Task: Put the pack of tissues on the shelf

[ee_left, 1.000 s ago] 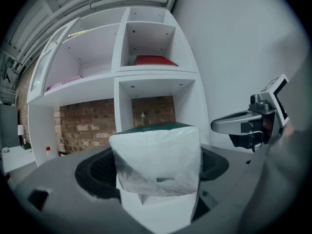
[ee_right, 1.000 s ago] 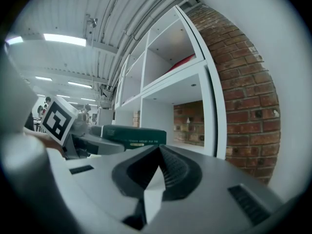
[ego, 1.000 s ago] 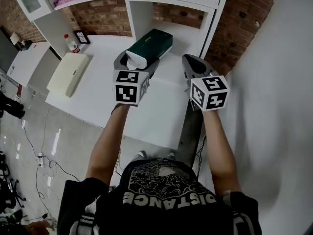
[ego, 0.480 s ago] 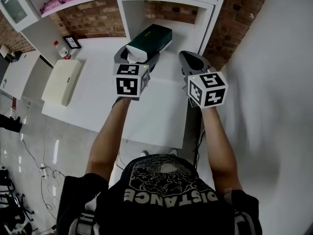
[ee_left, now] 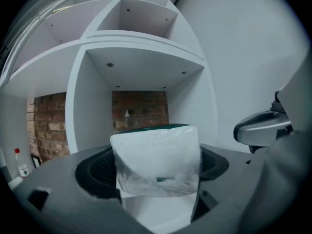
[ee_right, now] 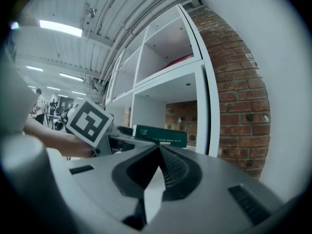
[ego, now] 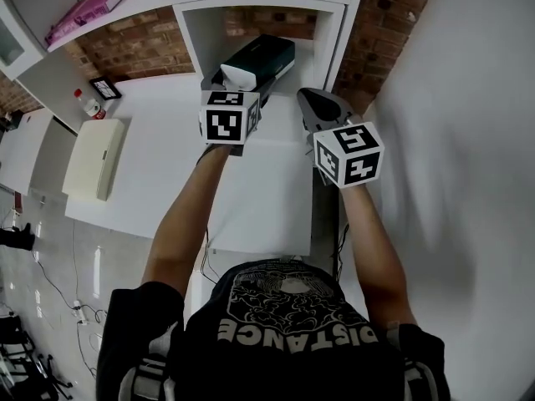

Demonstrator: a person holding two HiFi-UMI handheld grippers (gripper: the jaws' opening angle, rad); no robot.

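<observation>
The pack of tissues is a dark green box-shaped pack with a white plastic end. My left gripper is shut on its near end and holds it above the white counter, its far end inside the open shelf compartment. In the left gripper view the white end of the pack fills the space between the jaws, the compartment right ahead. My right gripper is shut and empty, to the right of the pack near the shelf's right post. From the right gripper view the green pack shows side-on.
A cream flat box lies on the counter's left. A small bottle and a framed picture stand at the back left. A pink item lies on the upper shelf. A brick wall lies behind, a white wall at right.
My left gripper has carried the pack forward and up, toward and partly into the shelf compartment. The right gripper has moved forward a little, staying shut.
</observation>
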